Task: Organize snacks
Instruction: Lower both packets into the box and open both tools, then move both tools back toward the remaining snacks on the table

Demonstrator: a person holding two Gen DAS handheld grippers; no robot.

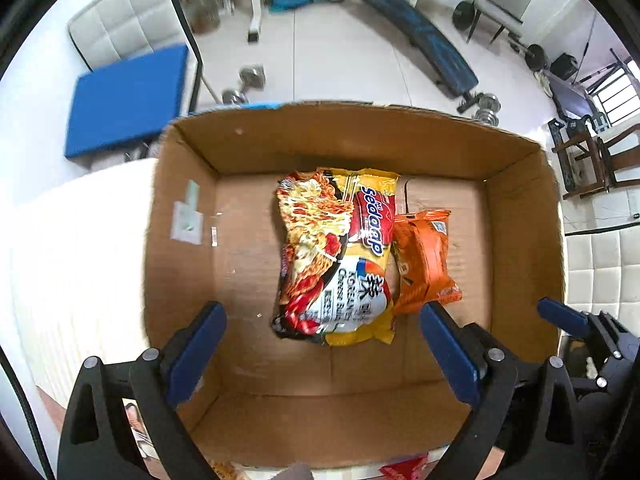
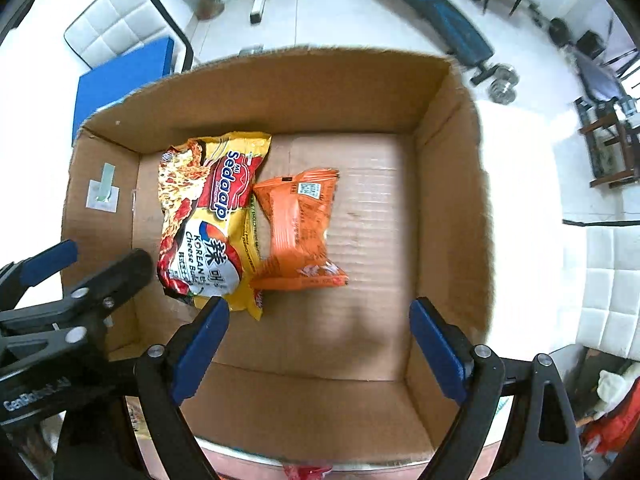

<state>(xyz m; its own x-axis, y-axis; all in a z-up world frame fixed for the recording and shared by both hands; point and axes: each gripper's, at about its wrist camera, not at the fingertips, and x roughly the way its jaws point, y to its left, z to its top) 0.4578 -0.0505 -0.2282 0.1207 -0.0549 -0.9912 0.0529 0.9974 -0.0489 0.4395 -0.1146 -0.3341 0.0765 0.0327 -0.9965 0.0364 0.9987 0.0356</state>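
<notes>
An open cardboard box lies below both grippers. On its floor rests a yellow and red Sedaap noodle pack. An orange snack pack lies against the noodle pack's right side. My left gripper hangs above the noodle pack, open, with nothing between its blue pads. My right gripper hovers over the box's bare floor just below the orange pack, open and empty. Each gripper shows at the side edge of the other's view.
The box stands on a white surface. A red packet peeks out beyond the box's near wall. On the floor behind are a blue mat, a white padded chair, a weight bench and dumbbells.
</notes>
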